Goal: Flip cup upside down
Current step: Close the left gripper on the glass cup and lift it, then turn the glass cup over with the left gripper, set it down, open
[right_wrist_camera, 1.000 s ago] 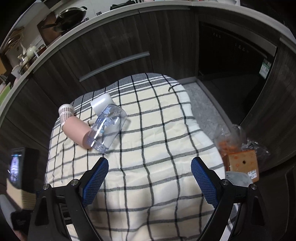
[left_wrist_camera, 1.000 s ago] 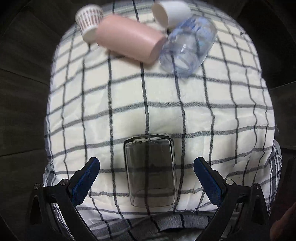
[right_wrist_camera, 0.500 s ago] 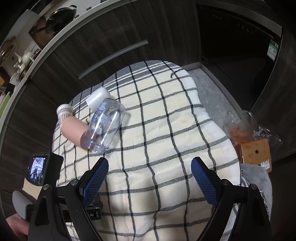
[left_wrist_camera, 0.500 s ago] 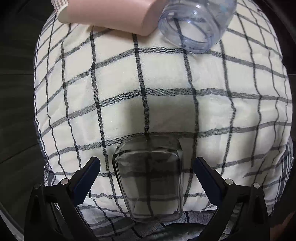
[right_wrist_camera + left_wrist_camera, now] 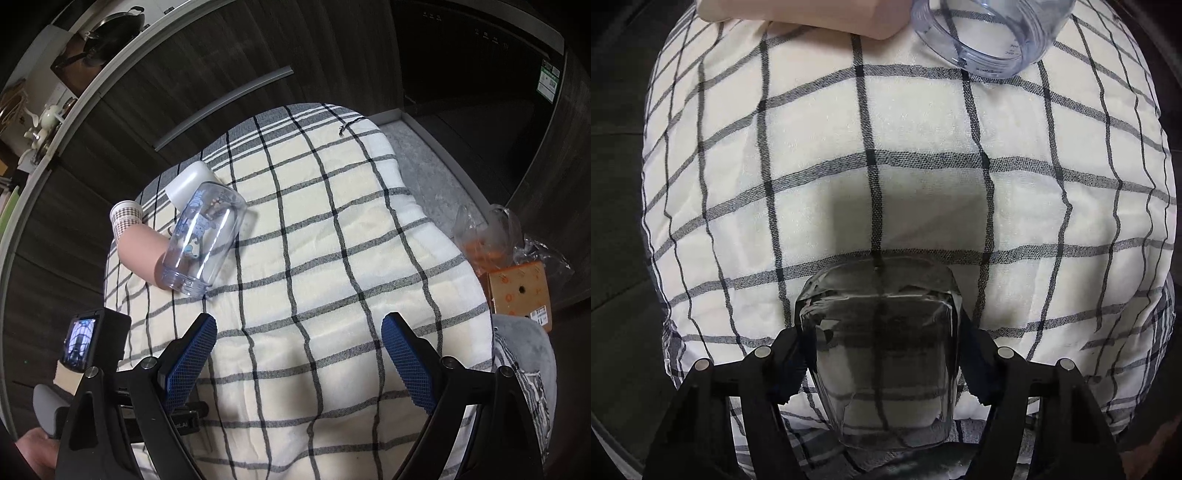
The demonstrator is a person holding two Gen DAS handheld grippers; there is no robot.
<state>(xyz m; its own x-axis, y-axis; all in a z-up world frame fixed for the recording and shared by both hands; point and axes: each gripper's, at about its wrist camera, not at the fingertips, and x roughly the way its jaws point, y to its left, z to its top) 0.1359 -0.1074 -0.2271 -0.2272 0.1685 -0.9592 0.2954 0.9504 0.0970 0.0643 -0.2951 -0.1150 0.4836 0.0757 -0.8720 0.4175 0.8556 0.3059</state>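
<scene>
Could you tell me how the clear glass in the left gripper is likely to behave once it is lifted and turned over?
The glass looks smooth and see-through, so it may slip between the fingers of the left gripper. Its thick base suggests some weight. Set upside down on the soft checked cloth, it could wobble or tip.

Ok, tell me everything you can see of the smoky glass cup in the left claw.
The smoky glass cup is a clear, grey-tinted tumbler with rounded-square walls and no handle. It lies on its side on the checked cloth, one end towards the camera, the other pointing away. The left claw is closed on its two sides. It looks empty; the cloth's lines show through. Nothing else touches it.
</scene>
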